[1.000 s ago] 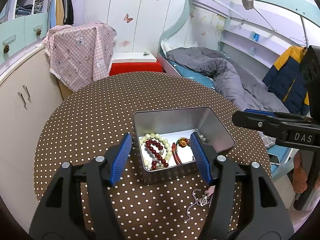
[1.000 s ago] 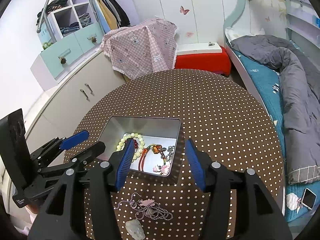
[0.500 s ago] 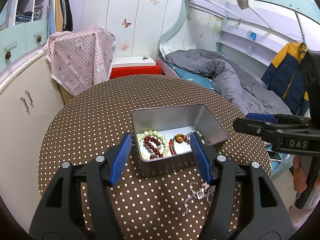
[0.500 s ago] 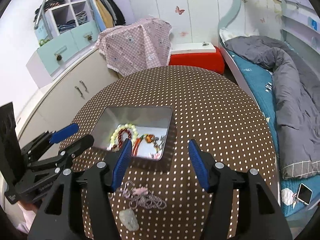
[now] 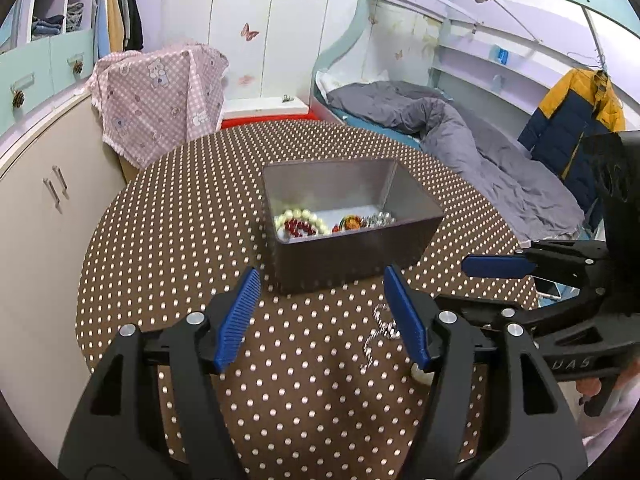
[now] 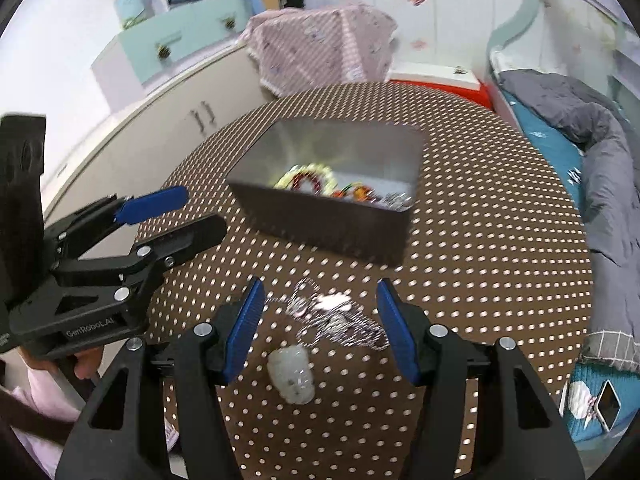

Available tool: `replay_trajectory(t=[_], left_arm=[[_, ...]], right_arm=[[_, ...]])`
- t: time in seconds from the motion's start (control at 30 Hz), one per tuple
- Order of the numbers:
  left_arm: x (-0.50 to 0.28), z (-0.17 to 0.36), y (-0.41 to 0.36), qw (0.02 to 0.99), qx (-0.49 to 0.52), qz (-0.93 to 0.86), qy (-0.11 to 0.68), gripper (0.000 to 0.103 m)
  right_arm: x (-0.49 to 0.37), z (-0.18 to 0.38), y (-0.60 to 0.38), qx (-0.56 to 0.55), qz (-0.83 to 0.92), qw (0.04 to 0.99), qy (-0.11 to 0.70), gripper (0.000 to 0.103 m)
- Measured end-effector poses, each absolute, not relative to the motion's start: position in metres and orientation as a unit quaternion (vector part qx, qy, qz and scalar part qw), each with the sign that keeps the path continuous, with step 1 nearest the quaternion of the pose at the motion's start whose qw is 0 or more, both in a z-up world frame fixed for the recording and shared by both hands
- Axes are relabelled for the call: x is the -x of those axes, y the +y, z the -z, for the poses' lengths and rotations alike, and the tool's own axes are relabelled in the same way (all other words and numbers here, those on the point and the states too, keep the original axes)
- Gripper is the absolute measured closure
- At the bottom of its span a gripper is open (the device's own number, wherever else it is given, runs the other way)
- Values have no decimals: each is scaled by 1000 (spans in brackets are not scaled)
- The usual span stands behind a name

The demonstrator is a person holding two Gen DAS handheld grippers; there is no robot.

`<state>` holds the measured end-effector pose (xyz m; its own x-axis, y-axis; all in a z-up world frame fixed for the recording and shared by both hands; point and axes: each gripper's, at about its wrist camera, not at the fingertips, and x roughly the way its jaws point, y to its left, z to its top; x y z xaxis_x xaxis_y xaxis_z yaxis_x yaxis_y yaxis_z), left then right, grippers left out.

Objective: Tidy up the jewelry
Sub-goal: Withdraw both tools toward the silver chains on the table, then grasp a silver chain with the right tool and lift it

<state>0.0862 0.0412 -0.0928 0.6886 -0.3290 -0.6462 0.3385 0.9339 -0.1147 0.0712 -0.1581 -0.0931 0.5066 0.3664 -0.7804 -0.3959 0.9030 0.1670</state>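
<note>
A grey metal tin (image 5: 352, 240) (image 6: 332, 216) stands on the round brown polka-dot table (image 5: 168, 224). Inside lie a pale bead bracelet (image 5: 302, 218), a red bead bracelet and other jewelry. A silver chain necklace (image 6: 336, 320) with a pale jade pendant (image 6: 291, 374) lies on the table before the tin; part of the chain shows in the left wrist view (image 5: 380, 332). My left gripper (image 5: 320, 316) is open and empty, just short of the tin. My right gripper (image 6: 320, 324) is open and empty, its fingers on either side of the necklace, above it.
A bed with a grey duvet (image 5: 460, 136) lies to the right. White cabinets (image 5: 36, 184) stand to the left. A chair under a pink checked cloth (image 5: 160, 96) stands behind the table. A phone (image 6: 608, 404) lies on the bed edge.
Both grippers have drawn back from over the tin and lowered toward the table. The necklace now lies between the right gripper's fingers. The right view is motion-blurred.
</note>
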Motion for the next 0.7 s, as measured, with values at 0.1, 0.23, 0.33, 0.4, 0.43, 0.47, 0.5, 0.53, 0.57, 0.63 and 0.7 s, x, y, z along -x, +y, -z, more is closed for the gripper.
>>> replay_trajectory(t=[0.1,0.23,0.33,0.4,0.43,0.47,0.5,0.53,0.57,0.63,0.7], left_arm=[[-83,99,45,916,-8,178,360,39],[-83,108,50,911,-5,172,375,39],[-83,114,54,907,-4,168,386,39],[-83,118,55,905,-2,165,392,39],[-83,120,56,904,0,165,395,39],[-82,121,58,903,1,165,396,39],[-82,121,57,903,2,165,397,39],[-82,122,58,902,3,166,398,39],[-81,123,58,901,3,168,399,39],[-80,125,56,900,1,170,401,39],[-80,127,55,899,0,172,403,39]], right_arm=[[-71,99,-151,24,-229,861,453,59],[-72,108,-140,36,-237,852,465,69],[-72,114,-133,43,-243,846,473,73],[-74,120,-130,47,-242,842,479,74],[-74,122,-127,47,-240,841,482,76],[-75,124,-126,48,-238,839,486,76],[-76,127,-126,49,-233,839,489,77],[-77,128,-126,49,-228,840,490,78],[-79,130,-126,49,-226,839,492,79],[-80,132,-126,50,-224,838,495,81],[-80,133,-123,61,-218,841,491,83]])
